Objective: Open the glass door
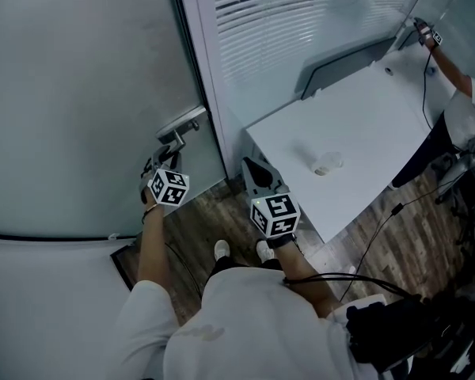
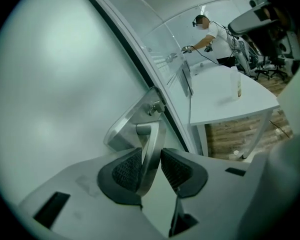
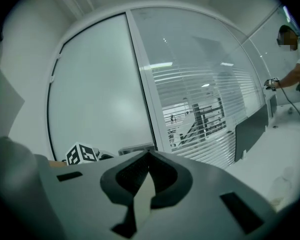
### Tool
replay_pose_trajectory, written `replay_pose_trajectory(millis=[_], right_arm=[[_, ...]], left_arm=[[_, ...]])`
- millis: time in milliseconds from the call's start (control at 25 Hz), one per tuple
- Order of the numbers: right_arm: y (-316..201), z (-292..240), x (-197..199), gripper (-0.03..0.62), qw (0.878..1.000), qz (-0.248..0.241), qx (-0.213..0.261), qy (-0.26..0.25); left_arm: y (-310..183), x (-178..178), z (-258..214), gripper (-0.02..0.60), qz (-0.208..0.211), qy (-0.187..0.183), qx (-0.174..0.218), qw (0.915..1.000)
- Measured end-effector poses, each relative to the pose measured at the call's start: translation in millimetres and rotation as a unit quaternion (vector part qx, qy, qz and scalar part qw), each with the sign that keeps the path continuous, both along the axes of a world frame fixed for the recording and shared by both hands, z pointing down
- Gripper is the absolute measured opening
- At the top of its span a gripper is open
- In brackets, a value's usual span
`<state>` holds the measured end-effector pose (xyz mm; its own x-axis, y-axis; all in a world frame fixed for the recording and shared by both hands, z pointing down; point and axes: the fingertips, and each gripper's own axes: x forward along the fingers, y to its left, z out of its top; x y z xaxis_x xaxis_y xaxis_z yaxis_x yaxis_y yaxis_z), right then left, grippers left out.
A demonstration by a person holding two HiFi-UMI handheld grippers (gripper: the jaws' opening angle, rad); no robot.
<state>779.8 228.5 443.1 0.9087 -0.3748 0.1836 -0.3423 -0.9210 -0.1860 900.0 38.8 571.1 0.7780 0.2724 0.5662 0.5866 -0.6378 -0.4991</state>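
The frosted glass door (image 1: 79,93) fills the left of the head view, with its metal lever handle (image 1: 187,125) on a plate near the door's right edge. My left gripper (image 1: 168,152) reaches up to that lever. In the left gripper view the flat lever handle (image 2: 153,141) lies tilted between the two dark pads of my left gripper (image 2: 151,167), which is shut on it. My right gripper (image 1: 255,171) hangs to the right of the door frame, near the desk corner. It touches nothing. In its own view my right gripper (image 3: 149,170) is shut and holds nothing.
A white desk (image 1: 356,133) stands just right of the door frame (image 1: 202,77), its corner close to my right gripper. A window with blinds (image 1: 301,14) runs behind it. Another person (image 1: 459,93) works at the desk's far end. Cables (image 1: 380,228) trail over the wooden floor.
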Motion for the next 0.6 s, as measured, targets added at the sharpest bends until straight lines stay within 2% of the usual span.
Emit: replay_pose_trajectory(millis=[160, 280, 360, 600], right_arm=[[13, 9, -8, 0.002, 1.0, -0.003, 0.0, -0.004], [18, 17, -15, 0.002, 1.0, -0.006, -0.001, -0.005], [17, 12, -22, 0.002, 1.0, -0.01, -0.002, -0.005], [26, 11, -37, 0.002, 1.0, -0.023, -0.001, -0.002]], left_arm=[[9, 1, 7, 0.097, 0.001, -0.005, -0.012, 0.9999], [15, 1, 18, 0.097, 0.002, -0.012, -0.08, 0.9967], [13, -3, 14, 0.098, 0.005, -0.003, -0.108, 0.9942], [17, -19, 11, 0.1, 0.002, 0.007, -0.102, 0.9948]])
